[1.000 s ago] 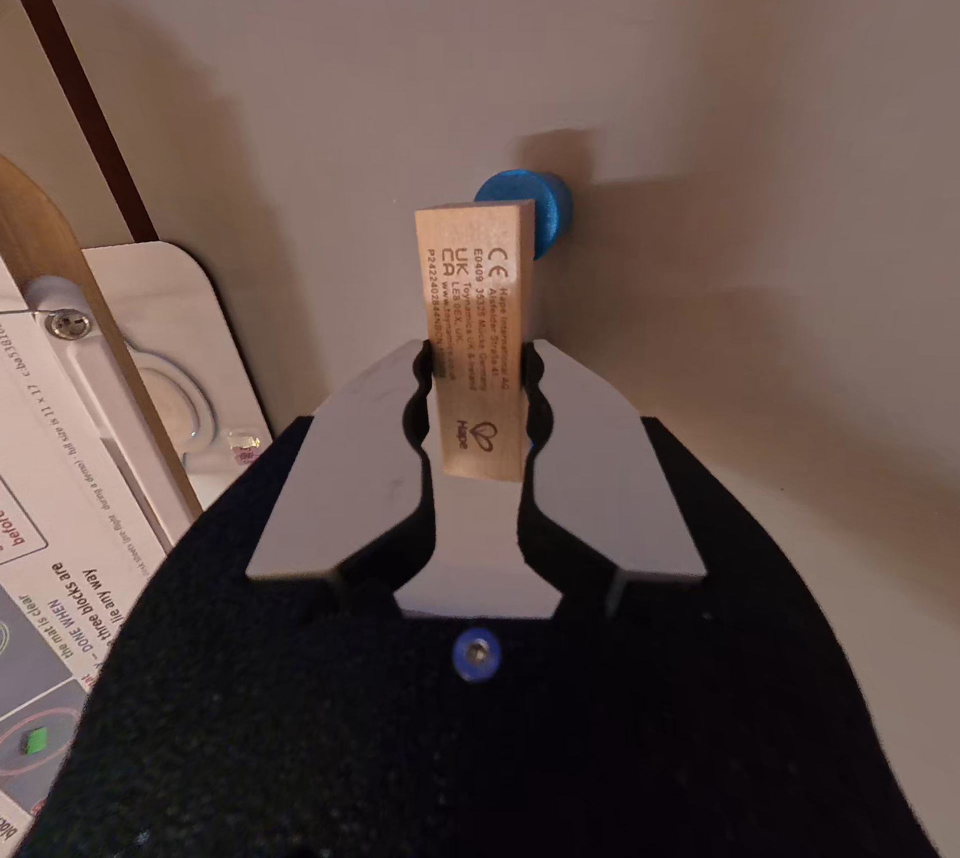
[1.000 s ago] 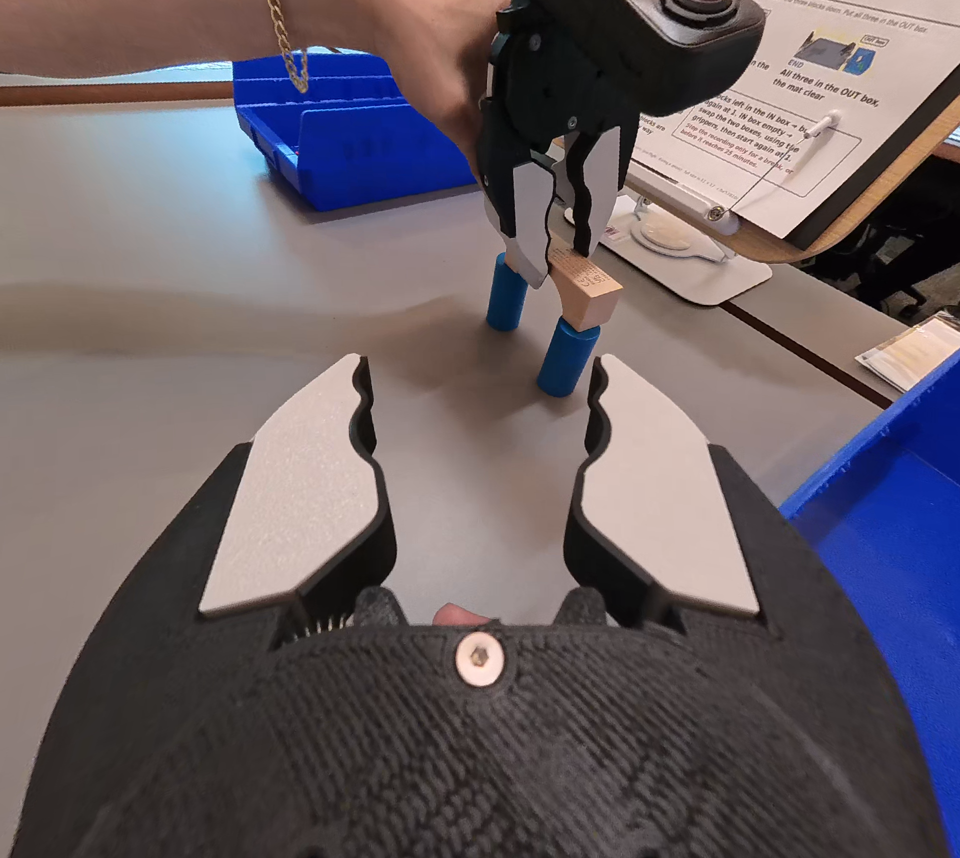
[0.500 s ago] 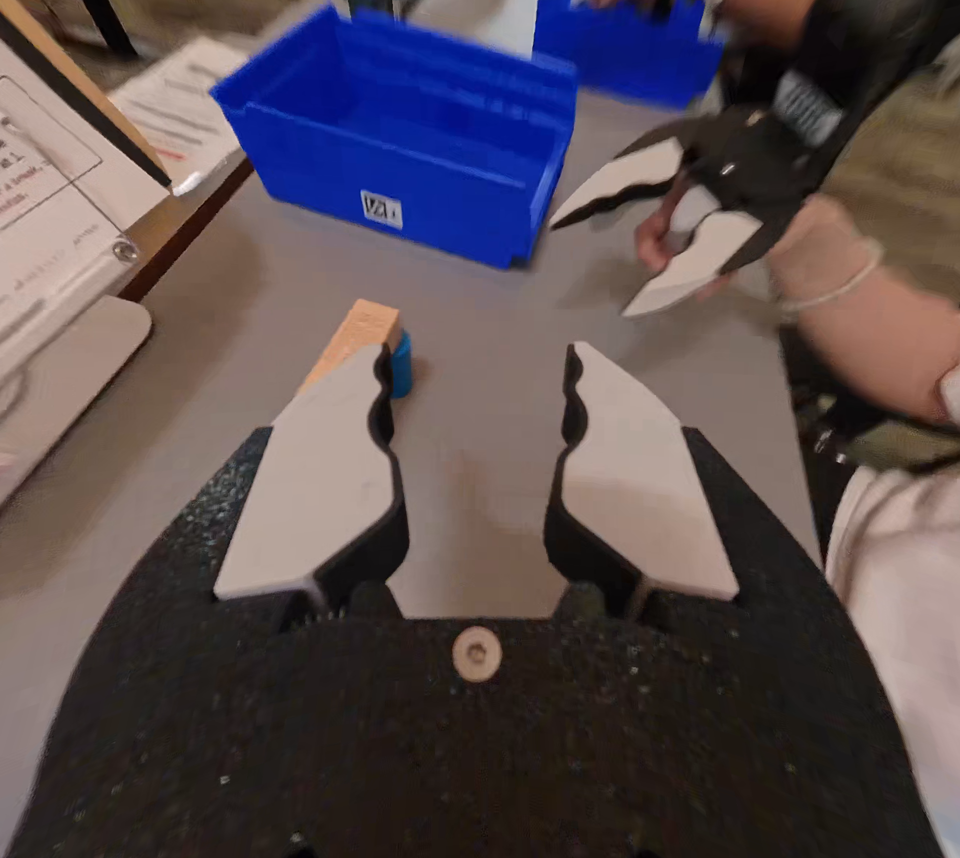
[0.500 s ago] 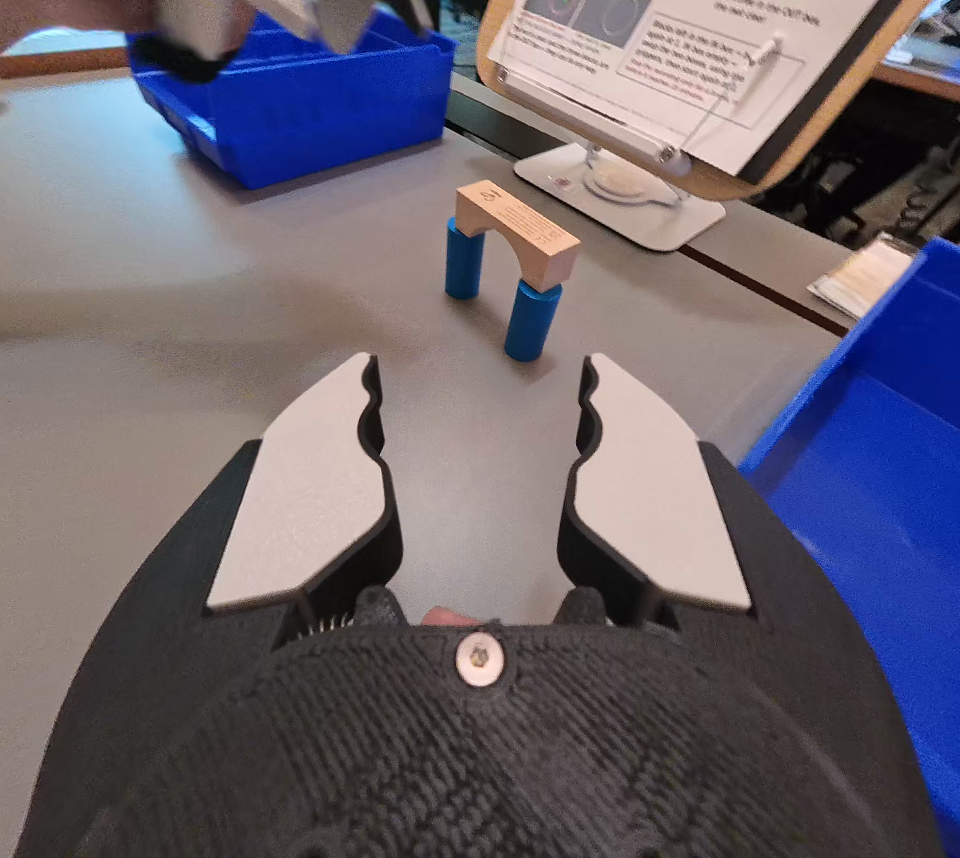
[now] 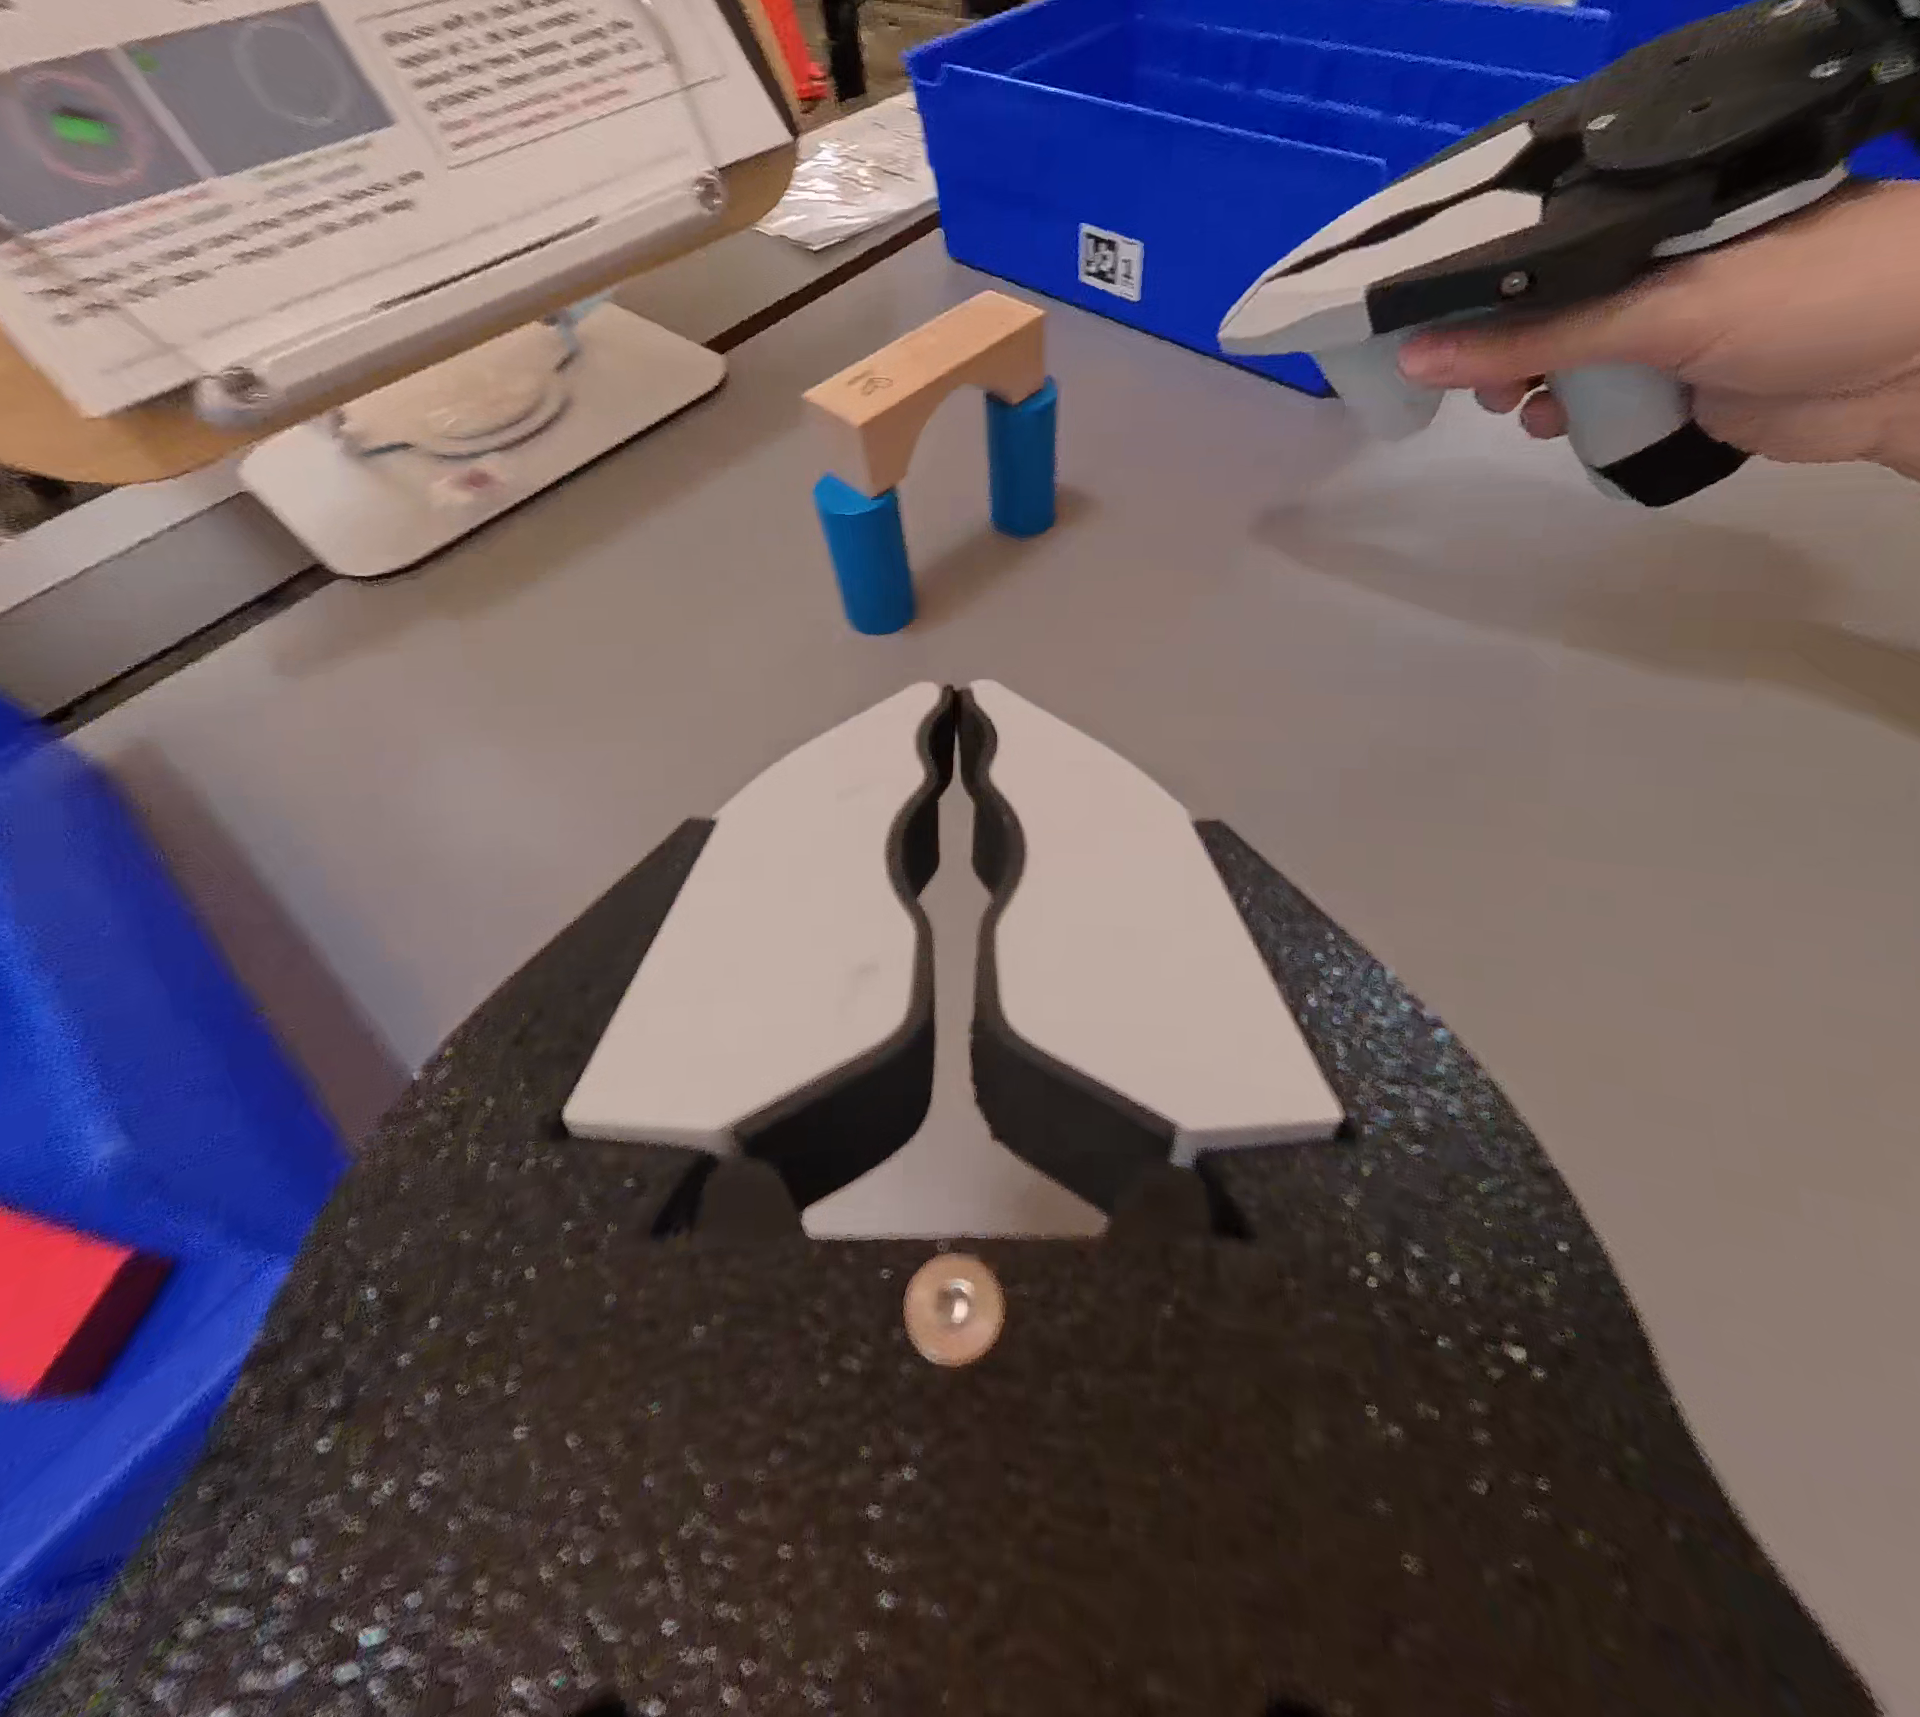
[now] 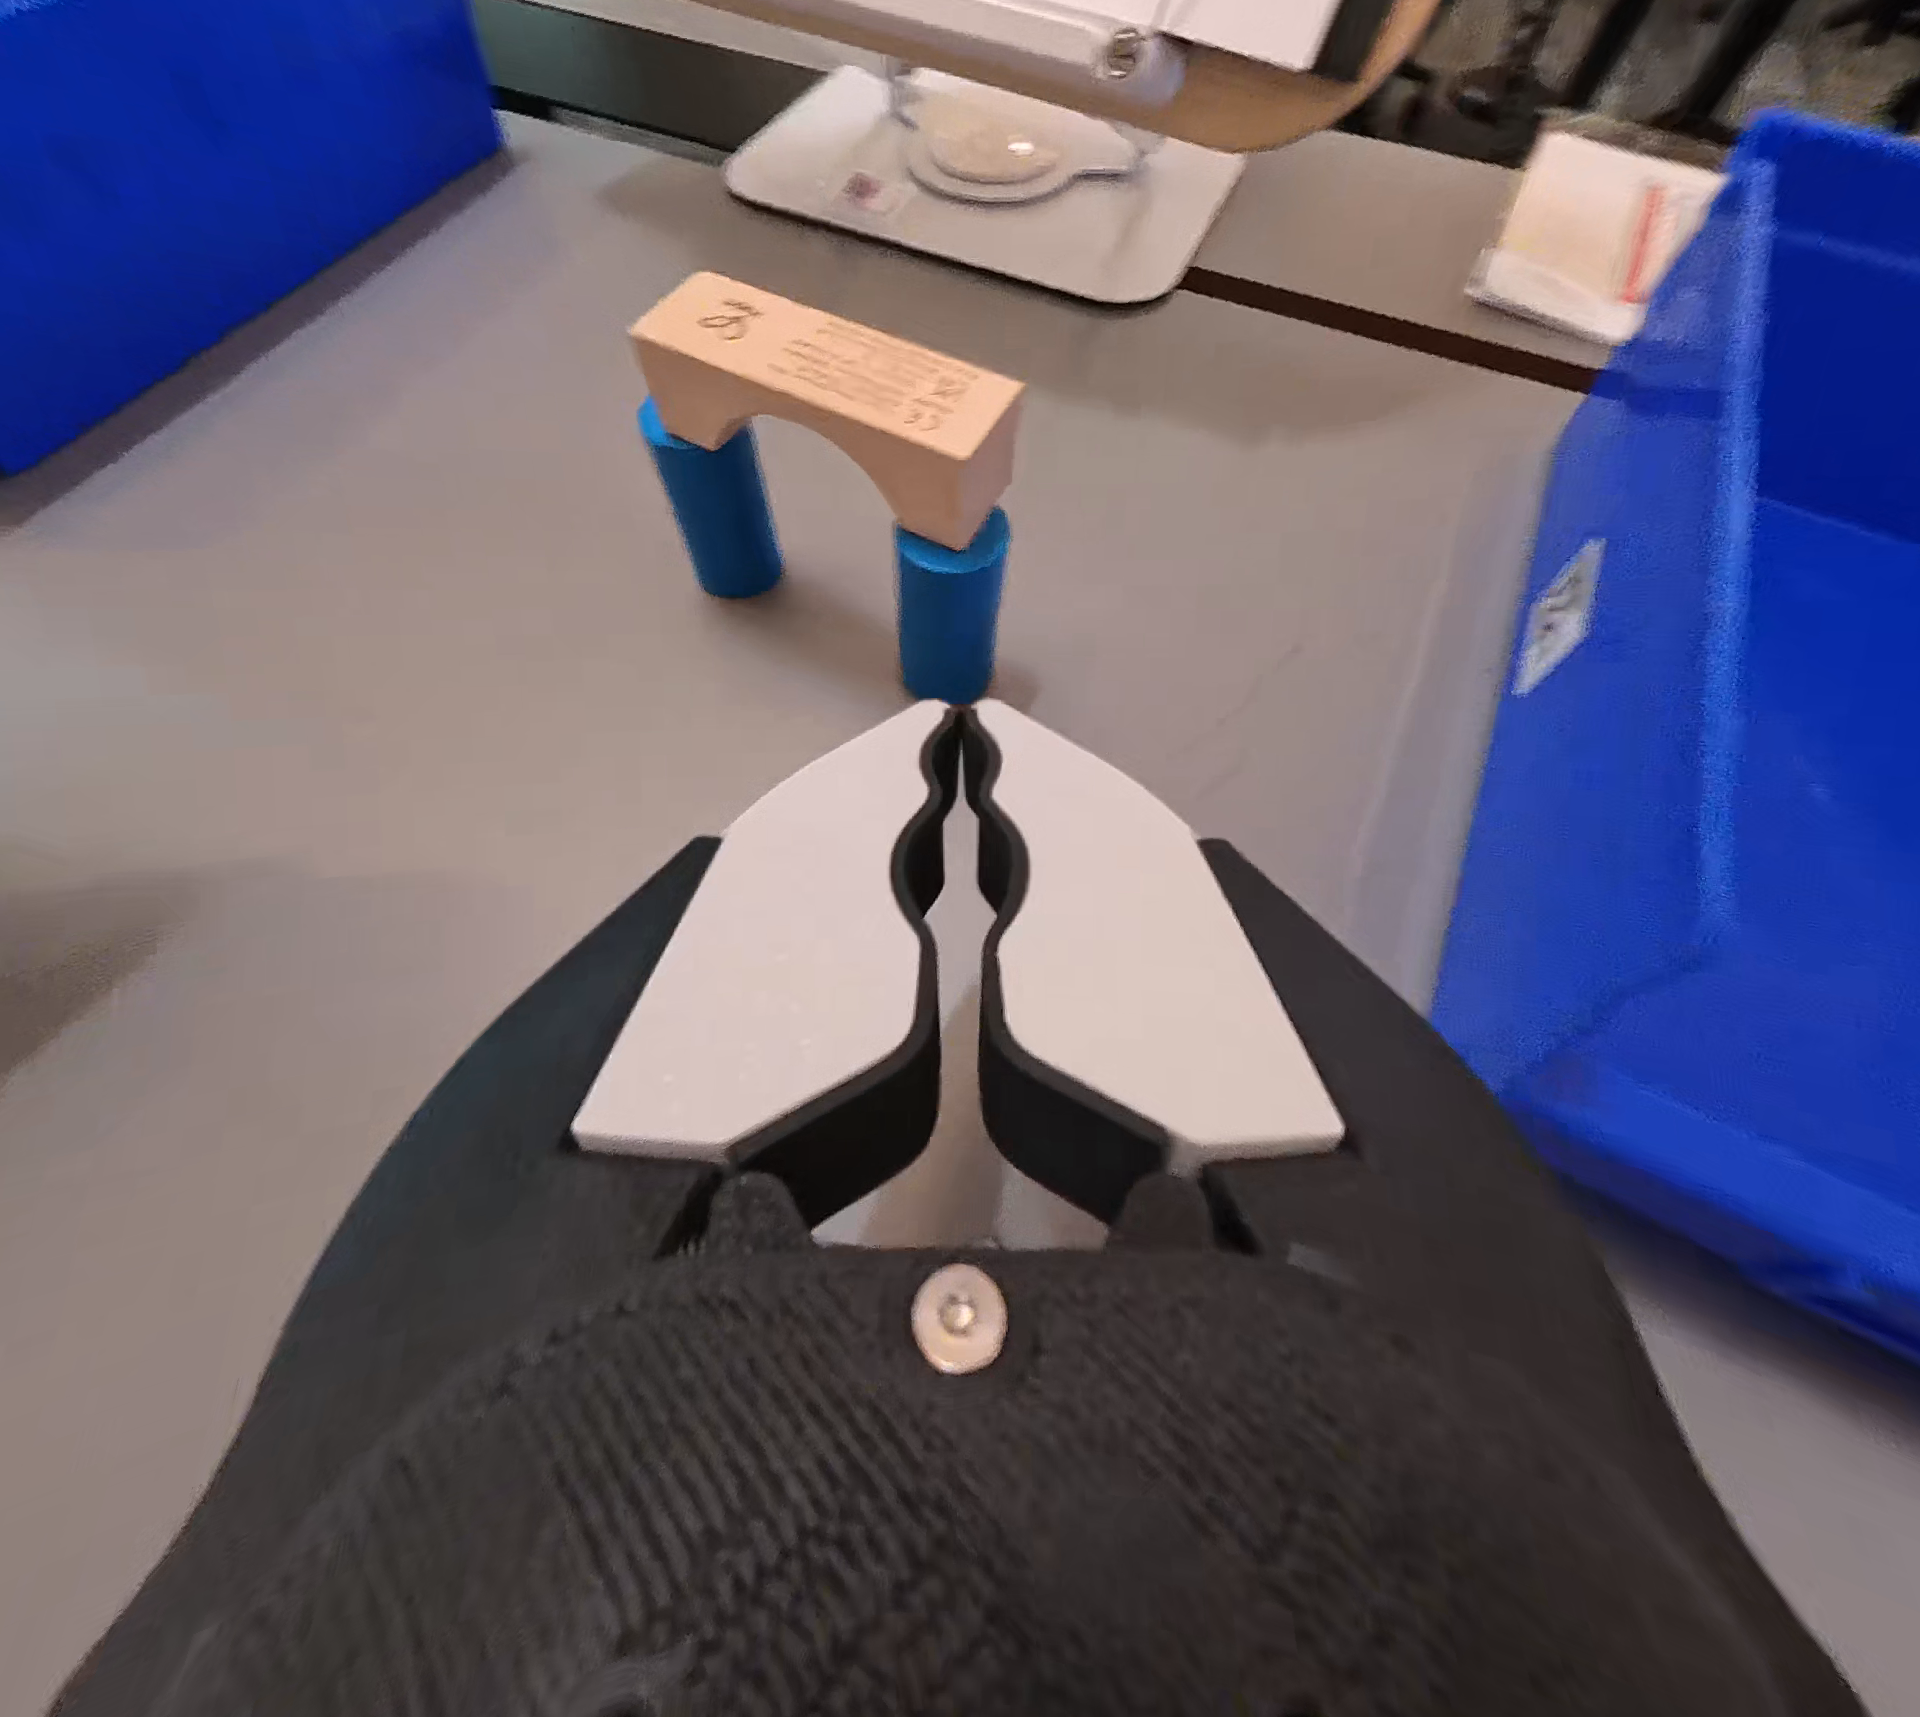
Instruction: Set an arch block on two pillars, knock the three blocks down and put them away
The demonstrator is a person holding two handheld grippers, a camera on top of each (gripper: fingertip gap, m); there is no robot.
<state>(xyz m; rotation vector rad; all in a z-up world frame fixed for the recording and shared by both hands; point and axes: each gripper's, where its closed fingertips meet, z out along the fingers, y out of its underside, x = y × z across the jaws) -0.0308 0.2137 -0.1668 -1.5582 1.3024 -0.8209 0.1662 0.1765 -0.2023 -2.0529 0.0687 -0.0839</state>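
Observation:
A wooden arch block [image 5: 925,374] [image 6: 831,400] rests across two upright blue cylinders on the grey table: one [image 5: 864,550] [image 6: 948,613] and another [image 5: 1020,457] [image 6: 717,514]. My left gripper [image 5: 954,691] is shut and empty, a short way back from the arch. My right gripper [image 6: 954,709] is shut and empty, its tips just in front of the nearer cylinder. The right gripper also shows at the right of the left wrist view [image 5: 1257,317], held by a hand [image 5: 1714,358].
A blue bin [image 5: 1247,140] [image 6: 1714,732] stands to one side of the arch, another blue bin [image 6: 208,109] [image 5: 125,1044] on the other, with a red block [image 5: 62,1304] in it. An instruction board on a white stand [image 5: 468,420] [image 6: 987,202] sits behind the arch. The wooden arch block [image 6: 831,400] is about 9 cm from my right fingertips. Look for it in the left wrist view [image 5: 969,355] too.
My left gripper let go of the arch block on the cylinders, drew back and shut. My right gripper shut and moved closer to the arch.

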